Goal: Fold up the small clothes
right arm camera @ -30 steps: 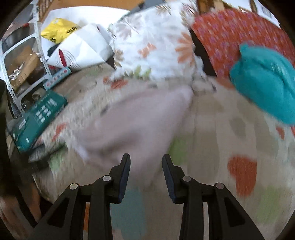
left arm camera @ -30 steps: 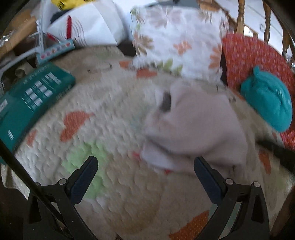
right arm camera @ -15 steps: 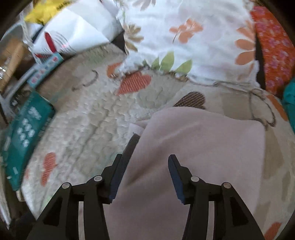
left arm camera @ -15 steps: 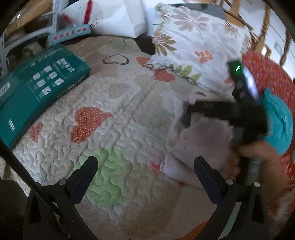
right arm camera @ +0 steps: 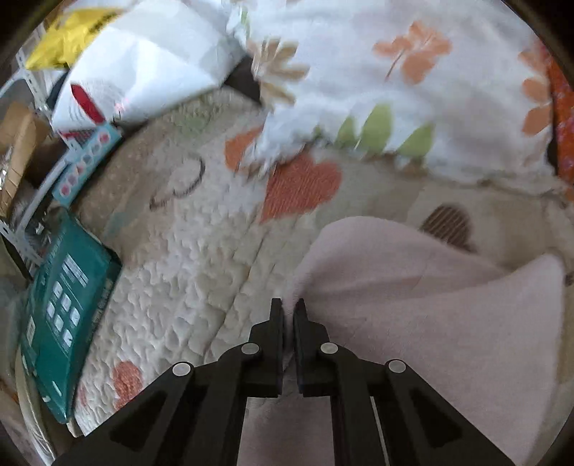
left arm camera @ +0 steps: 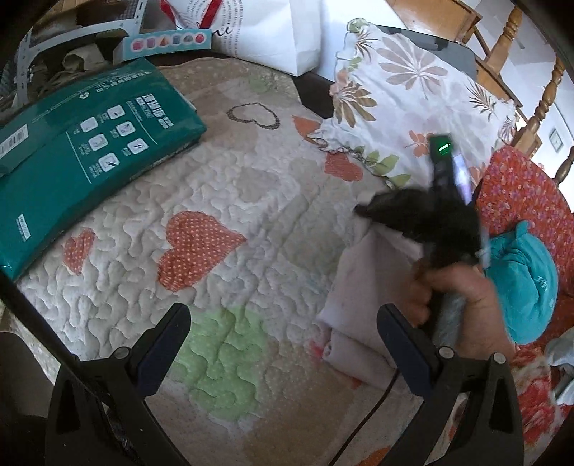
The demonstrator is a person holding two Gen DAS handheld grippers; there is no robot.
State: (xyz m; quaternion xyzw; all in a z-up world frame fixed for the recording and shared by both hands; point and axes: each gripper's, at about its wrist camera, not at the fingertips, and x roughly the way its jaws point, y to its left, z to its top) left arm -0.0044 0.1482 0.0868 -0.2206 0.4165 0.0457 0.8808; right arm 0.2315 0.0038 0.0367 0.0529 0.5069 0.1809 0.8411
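A pale pink garment (left arm camera: 362, 290) lies partly folded on the quilted heart-pattern bedspread (left arm camera: 229, 222), at the right of the left wrist view. My right gripper (right arm camera: 288, 312) is shut on the garment's (right arm camera: 412, 301) left edge and lifts it into a ridge. From the left wrist view the right gripper (left arm camera: 373, 211) is a blurred black shape over the garment, with the hand holding it below. My left gripper (left arm camera: 283, 340) is open and empty above the bedspread, left of the garment.
A green box (left arm camera: 86, 150) lies at the left of the bed. A floral pillow (left arm camera: 412, 118), a red patterned cushion (left arm camera: 520, 200) and a teal cloth bundle (left arm camera: 520, 286) sit at the back and right. White bags (left arm camera: 272, 28) stand behind.
My right gripper closed on the pink garment's left edge and raised it. My left gripper stayed open and drew back a little to the left.
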